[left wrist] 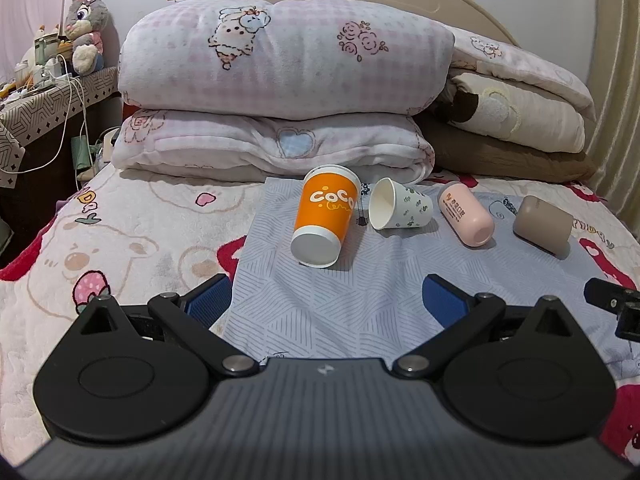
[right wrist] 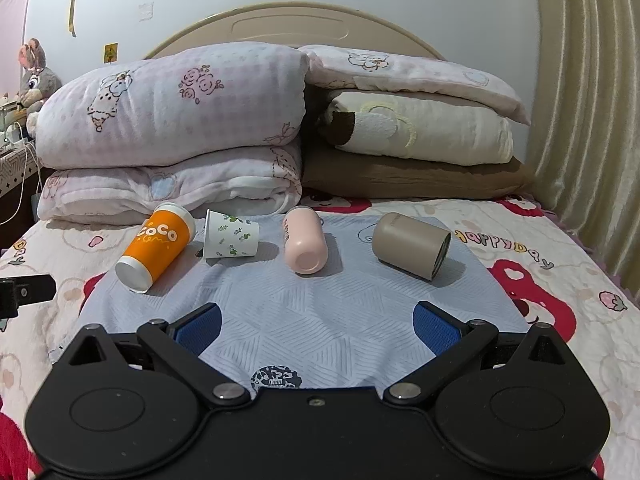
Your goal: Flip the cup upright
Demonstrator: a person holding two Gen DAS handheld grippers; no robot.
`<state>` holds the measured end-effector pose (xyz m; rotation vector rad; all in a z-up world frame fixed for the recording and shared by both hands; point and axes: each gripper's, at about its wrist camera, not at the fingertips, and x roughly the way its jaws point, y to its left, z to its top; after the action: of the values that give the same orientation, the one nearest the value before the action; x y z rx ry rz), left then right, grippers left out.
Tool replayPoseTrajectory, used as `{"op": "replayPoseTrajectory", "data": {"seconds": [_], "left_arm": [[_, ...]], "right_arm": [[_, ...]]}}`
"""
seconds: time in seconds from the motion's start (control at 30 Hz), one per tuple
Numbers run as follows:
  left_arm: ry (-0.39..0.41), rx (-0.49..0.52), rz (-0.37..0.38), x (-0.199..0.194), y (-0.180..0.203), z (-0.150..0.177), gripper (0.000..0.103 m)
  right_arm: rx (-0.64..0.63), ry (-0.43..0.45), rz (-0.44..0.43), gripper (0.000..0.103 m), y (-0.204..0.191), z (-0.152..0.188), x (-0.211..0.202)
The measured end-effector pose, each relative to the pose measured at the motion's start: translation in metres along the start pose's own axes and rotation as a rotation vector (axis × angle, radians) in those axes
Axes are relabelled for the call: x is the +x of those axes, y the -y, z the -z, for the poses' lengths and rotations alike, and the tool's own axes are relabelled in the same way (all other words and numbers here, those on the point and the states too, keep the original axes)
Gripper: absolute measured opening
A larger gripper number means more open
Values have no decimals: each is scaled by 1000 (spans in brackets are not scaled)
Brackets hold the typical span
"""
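Observation:
Several cups lie on their sides on a grey-blue cloth (left wrist: pixel 340 304) (right wrist: pixel 320 312) on the bed. From left to right: an orange "CoCo" paper cup (left wrist: pixel 326 214) (right wrist: pixel 158 246), a white leaf-print paper cup (left wrist: pixel 402 209) (right wrist: pixel 230 235), a pink cup (left wrist: pixel 466 214) (right wrist: pixel 305 244) and a taupe cup (left wrist: pixel 544 224) (right wrist: pixel 410 246). My left gripper (left wrist: pixel 326 300) is open and empty, short of the orange cup. My right gripper (right wrist: pixel 318 326) is open and empty, short of the pink and taupe cups.
Folded quilts (left wrist: pixel 280 92) (right wrist: pixel 172 132) and pillows (right wrist: pixel 416 128) are stacked behind the cups against the headboard. A bedside table (left wrist: pixel 48 100) with a plush rabbit (left wrist: pixel 84 20) and cables stands at the left. A curtain (right wrist: pixel 588 120) hangs at the right.

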<state>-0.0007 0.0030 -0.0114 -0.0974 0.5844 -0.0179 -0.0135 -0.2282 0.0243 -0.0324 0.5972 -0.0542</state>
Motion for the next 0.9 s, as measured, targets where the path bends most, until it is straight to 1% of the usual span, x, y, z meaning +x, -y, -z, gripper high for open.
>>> {"op": "replayPoseTrajectory", "data": {"seconds": [0.3,0.47,0.57,0.6,0.63,0.7,0.73,0.8,0.83,0.9], "left_arm": [[-12,8,4,1,2,1,103],[-46,10,27,0,5,-3,103],[-65,2,51,0,8,-15,103],[-74,-3,64,1,9,-21,103],[-80,-10,71,2,10,-28,103],[-87,-19,60,6,14,-41,103],[-94,-26,47,9,17,-48,103],[-108,-40,48,17,21,-60,103],[-116,-49,53,21,23,-65,103],[-136,-74,62,32,26,-72,103]], "right_arm": [[-3,-7,4,103,0,1,1],[-12,-9,-3,103,1,0,0],[-28,12,-60,103,5,-6,-3],[-45,19,-99,103,6,-10,-4],[-78,25,-157,103,8,-15,-5],[-147,50,-230,103,8,-26,-6],[-195,74,-265,103,8,-33,-7],[-302,120,-324,103,6,-45,-8],[-362,132,-351,103,5,-53,-5],[-447,121,-374,103,1,-65,5]]}}
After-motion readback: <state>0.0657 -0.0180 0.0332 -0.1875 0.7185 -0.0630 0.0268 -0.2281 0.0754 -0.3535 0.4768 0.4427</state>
